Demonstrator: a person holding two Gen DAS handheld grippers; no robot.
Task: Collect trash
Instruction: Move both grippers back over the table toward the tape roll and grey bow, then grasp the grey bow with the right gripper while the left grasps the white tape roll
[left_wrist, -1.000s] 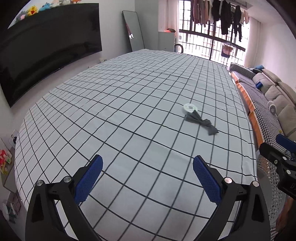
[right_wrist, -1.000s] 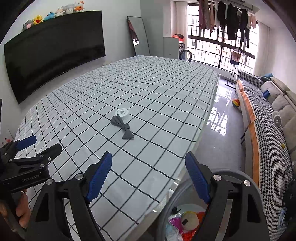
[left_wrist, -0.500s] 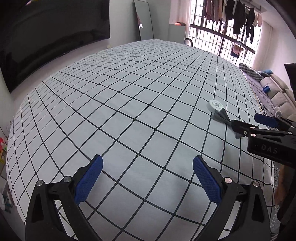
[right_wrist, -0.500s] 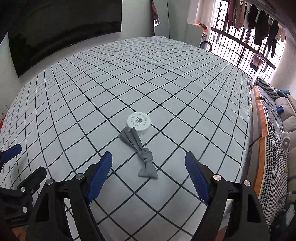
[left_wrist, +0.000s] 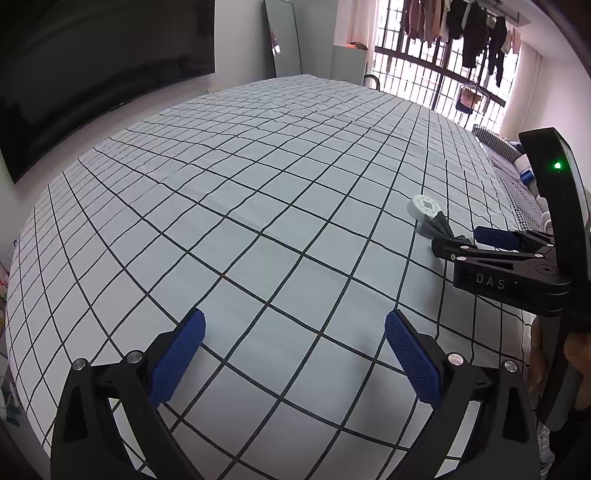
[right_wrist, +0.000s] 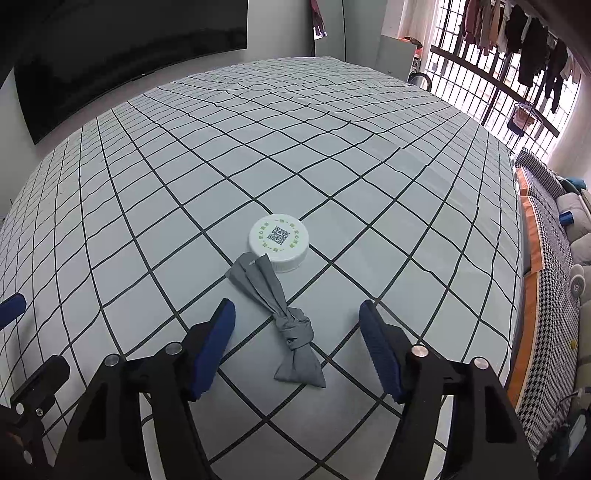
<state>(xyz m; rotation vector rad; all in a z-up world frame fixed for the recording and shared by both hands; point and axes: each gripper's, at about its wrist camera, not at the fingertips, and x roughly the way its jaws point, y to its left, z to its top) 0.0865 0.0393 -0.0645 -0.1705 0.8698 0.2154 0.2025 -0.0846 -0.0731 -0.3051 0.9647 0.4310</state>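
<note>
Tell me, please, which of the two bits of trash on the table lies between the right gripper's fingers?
The knotted grey cloth; the white lid lies beyond it.

Matt knotted grey cloth strip (right_wrist: 291, 325), smooth round white plastic lid (right_wrist: 279, 242), all on a soft wrinkly black-checked white cloth desk cover (right_wrist: 258, 147).

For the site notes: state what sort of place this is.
Probably a home living room: a big dark screen on the wall, a sofa with cushions, and laundry hanging by the barred window.

"DAS" stands in pale letters on the right gripper (left_wrist: 456, 243) body; ahead of its jaws, the white lid (right_wrist: 279, 242) bears a QR code ringed by illegible green print.
</note>
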